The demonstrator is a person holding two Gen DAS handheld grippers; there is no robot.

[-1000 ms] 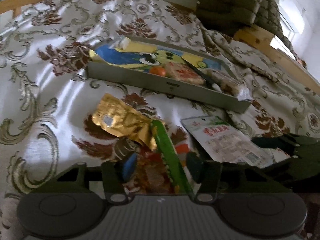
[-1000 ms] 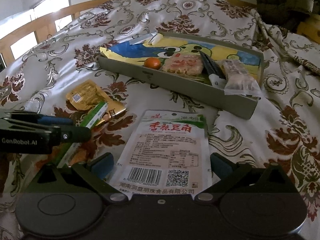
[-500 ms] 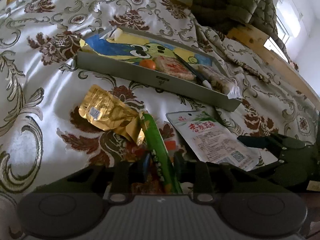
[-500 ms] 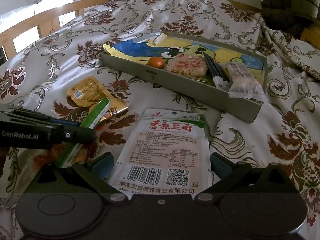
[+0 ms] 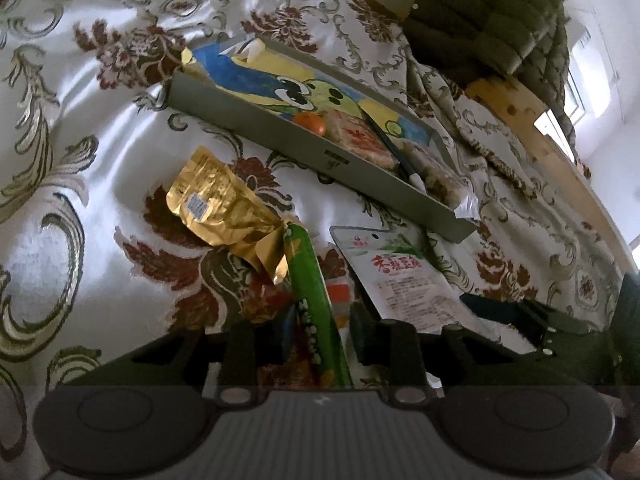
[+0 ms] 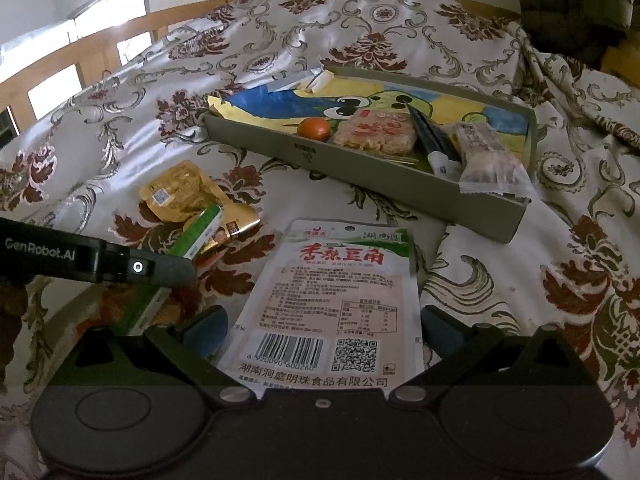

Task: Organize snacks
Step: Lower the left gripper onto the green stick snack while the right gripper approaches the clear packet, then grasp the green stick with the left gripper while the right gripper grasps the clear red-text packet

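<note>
We had the left gripper (image 5: 318,330) closed on the green snack stick (image 5: 310,292) above the bedspread (image 5: 100,200); lifting level toward the tray (image 5: 320,152) seemed wise, while the right gripper (image 6: 322,330) gaped wide around the white pouch (image 6: 336,300)

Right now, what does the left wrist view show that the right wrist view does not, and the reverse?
Only the left wrist view shows the left hand-held gripper closed on the green pack. Only the right wrist view shows the white pouch's barcode and the open right hand-held gripper around it. Both show the tray, the orange and the gold pouch.
</note>
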